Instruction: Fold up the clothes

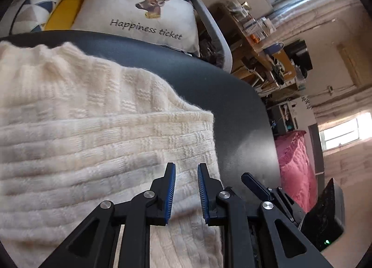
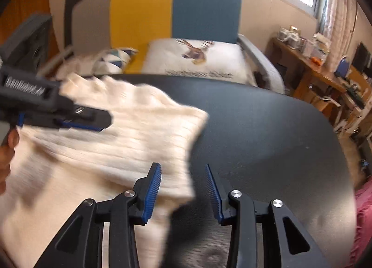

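Note:
A cream knitted sweater lies partly folded on a dark round table. My left gripper hovers over the sweater's right part, jaws a little apart with nothing between them. In the right wrist view the sweater covers the table's left side, blurred. My right gripper is open over the sweater's right edge, one finger over cloth, the other over bare table. The left gripper shows there from the side, above the sweater. The right gripper's finger shows at the right in the left wrist view.
A chair with a yellow and blue back stands behind the table, holding a deer cushion and a triangle-pattern cushion. A cluttered wooden desk stands at the right. A pink cloth lies beyond the table's edge.

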A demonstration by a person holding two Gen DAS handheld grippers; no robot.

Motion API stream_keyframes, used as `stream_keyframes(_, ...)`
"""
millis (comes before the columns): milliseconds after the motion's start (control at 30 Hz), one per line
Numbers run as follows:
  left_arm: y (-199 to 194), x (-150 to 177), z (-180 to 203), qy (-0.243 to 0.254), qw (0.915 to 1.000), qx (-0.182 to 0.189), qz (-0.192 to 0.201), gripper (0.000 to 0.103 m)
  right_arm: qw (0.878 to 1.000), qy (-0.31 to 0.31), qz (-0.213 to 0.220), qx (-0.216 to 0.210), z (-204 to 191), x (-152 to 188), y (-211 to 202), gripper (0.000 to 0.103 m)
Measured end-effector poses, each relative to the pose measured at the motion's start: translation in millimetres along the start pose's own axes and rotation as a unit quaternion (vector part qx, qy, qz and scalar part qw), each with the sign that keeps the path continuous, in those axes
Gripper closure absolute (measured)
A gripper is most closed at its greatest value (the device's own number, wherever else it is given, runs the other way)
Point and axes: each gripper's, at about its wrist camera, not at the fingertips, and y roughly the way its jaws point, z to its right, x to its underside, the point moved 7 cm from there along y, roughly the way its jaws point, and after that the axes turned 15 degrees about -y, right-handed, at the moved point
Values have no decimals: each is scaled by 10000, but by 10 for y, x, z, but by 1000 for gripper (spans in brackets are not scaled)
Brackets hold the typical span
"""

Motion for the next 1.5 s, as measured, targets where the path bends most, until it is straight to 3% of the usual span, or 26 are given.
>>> stream_keyframes(167, -962, 108, -703, -598, 9956, 170, 701, 81, 9953, 140, 164, -947, -596, -213, 14, 63)
stream_keyframes(267, -1617, 240, -1450, -1219, 9850, -10, 1224, 80, 9932, -32, 115, -1161, -1061, -234, 69, 63)
stream_keyframes(333, -2061, 339, -1971, -1633, 9736, -153, 1590, 80, 9911, -140, 84, -1317, -1375, -230, 83, 63)
stream_keyframes(433, -2786, 573, -2854, -2465, 9429, -365, 2209, 80, 9883, -311, 65, -1491, -1801, -269, 109, 63)
stream_keyframes(567, -3739, 1021, -4023, -3633, 8782, -578, 3057, 80, 9860, -506, 50, -1586, -2188, -345, 94, 63)
stream_keyframes(667, -4168, 1257, -4643, -4241, 8395, -469, 3365, 80, 9852, -660, 69, -1579, -2371, -408, 31, 63)
stream_keyframes(767, -4351, 1412, -5058, -4755, 8065, -275, 3502, 80, 9851, -754, 87, -1544, -2501, -452, -22, 63)
stream_keyframes(867, -4400, 1478, -5287, -5084, 7839, 135, 3561, 80, 9853, -785, 84, -1516, -2549, -479, -27, 63)
stream_keyframes(967, -4374, 1448, -5359, -5209, 7736, 415, 3584, 80, 9855, -789, 61, -1501, -2603, -496, -9, 63)
stream_keyframes(1033, -4355, 1387, -5358, -5178, 7742, 568, 3596, 79, 9849, -799, 80, -1532, -2639, -515, -3, 63)
stream_keyframes(1133, -4286, 1324, -5346, -5234, 7690, 396, 3648, 76, 9834, -872, 96, -1588, -2707, -550, 10, 63)
stream_keyframes(1233, -4199, 1320, -5391, -5465, 7520, 291, 3674, 69, 9823, -983, 30, -1594, -2765, -585, 77, 63)
stream_keyframes(1300, -4196, 1296, -5461, -5623, 7353, 426, 3760, 68, 9817, -1022, -5, -1607, -2798, -614, 120, 63)
stream_keyframes(1433, -4174, 1180, -5500, -5746, 7143, 489, 3965, 68, 9804, -1121, 21, -1619, -2850, -670, 125, 63)
stream_keyframes(1467, -4159, 1153, -5508, -5771, 7106, 490, 3996, 70, 9804, -1161, 38, -1594, -2849, -682, 116, 63)
stream_keyframes(1500, -4126, 1129, -5521, -5788, 7103, 450, 3981, 81, 9805, -1182, 41, -1571, -2841, -686, 114, 63)
